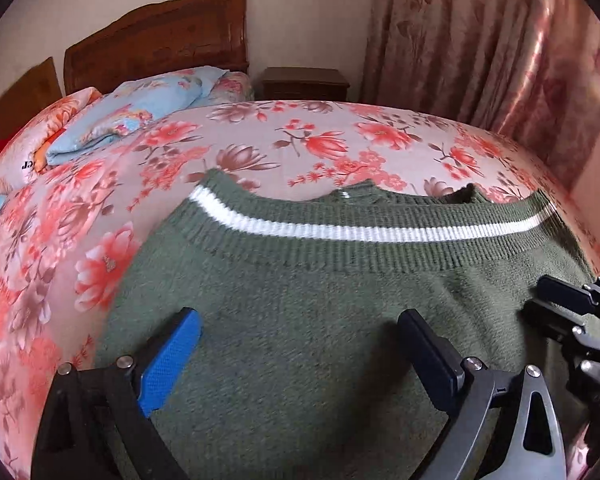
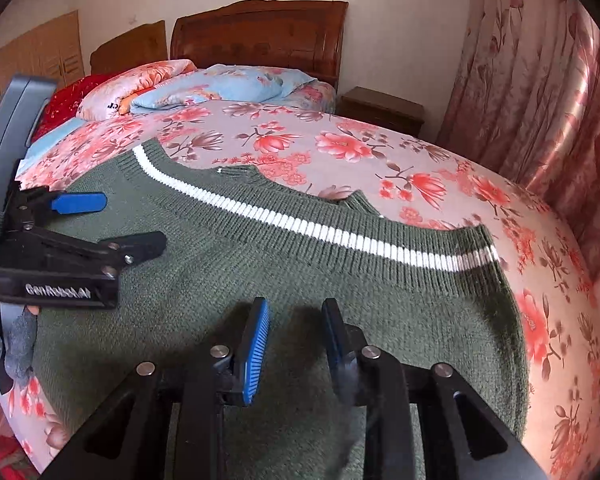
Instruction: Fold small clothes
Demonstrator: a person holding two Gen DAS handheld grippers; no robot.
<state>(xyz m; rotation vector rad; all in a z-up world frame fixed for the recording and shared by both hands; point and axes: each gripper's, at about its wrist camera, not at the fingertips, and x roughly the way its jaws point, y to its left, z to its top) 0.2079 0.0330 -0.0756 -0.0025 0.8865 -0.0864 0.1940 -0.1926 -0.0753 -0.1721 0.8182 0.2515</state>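
Observation:
A green knit sweater [image 1: 300, 320] with a white stripe [image 1: 340, 232] across its ribbed hem lies folded flat on the floral bedspread [image 1: 300, 140]. My left gripper [image 1: 300, 320] hovers over its middle, jaws wide open and empty; it also shows at the left of the right wrist view [image 2: 112, 220]. My right gripper [image 2: 296, 312] is above the sweater [image 2: 300, 272] near its front, jaws apart with a narrow gap and nothing between them. Its fingers [image 1: 560, 300] show at the right edge of the left wrist view.
Pillows and a folded blue floral quilt [image 2: 228, 84] lie at the wooden headboard [image 2: 260, 32]. A dark nightstand [image 2: 380, 108] stands beside the bed. Pink floral curtains [image 2: 540, 80] hang on the right. The bed edge drops off at right [image 2: 580, 300].

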